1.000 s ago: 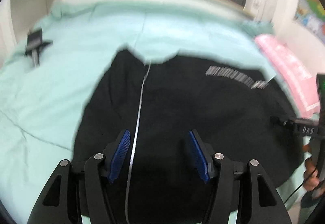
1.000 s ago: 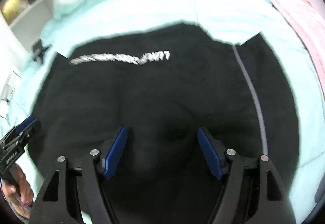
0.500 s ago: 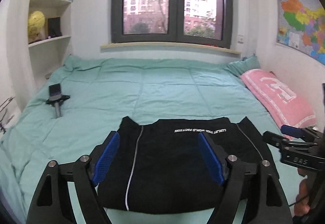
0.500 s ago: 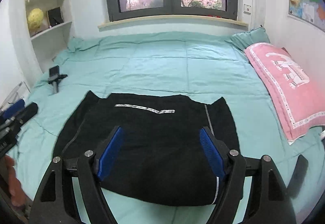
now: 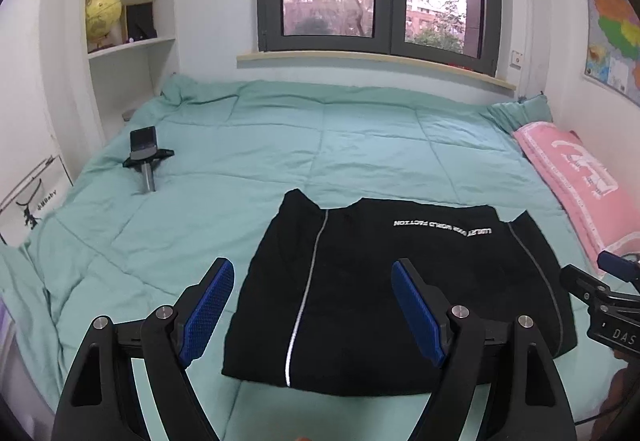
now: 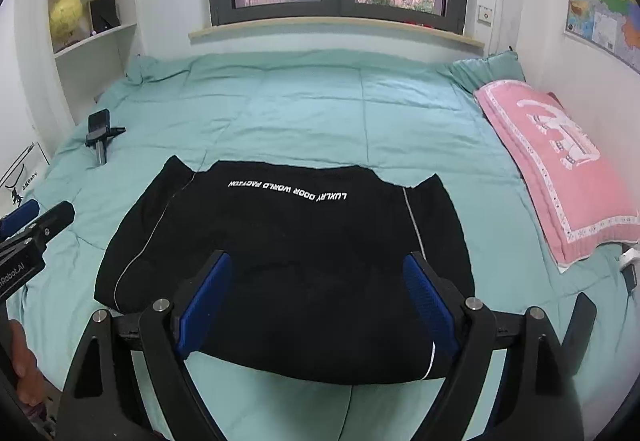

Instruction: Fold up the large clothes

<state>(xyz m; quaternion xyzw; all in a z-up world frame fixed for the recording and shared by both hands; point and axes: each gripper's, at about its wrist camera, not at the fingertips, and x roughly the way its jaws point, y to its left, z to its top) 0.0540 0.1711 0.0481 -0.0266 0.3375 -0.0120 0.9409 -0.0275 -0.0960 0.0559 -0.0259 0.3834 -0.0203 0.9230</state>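
A black garment (image 5: 400, 293) with white lettering and thin grey side stripes lies folded into a flat rectangle on the teal bed (image 5: 360, 145). It also shows in the right wrist view (image 6: 296, 261). My left gripper (image 5: 312, 305) is open and empty, held above the garment's near edge. My right gripper (image 6: 316, 301) is open and empty, also raised over the near part of the garment. The right gripper shows at the right edge of the left wrist view (image 5: 600, 293). The left gripper shows at the left edge of the right wrist view (image 6: 32, 225).
A pink pillow (image 6: 560, 169) lies along the bed's right side. A phone on a small stand (image 5: 146, 157) lies on the bed at the left. White shelves with a globe (image 5: 103, 17) stand at the left wall. A window is behind the bed.
Both grippers have pulled back and up from close over the garment. The whole folded garment and the room have come into view. Both stay open.
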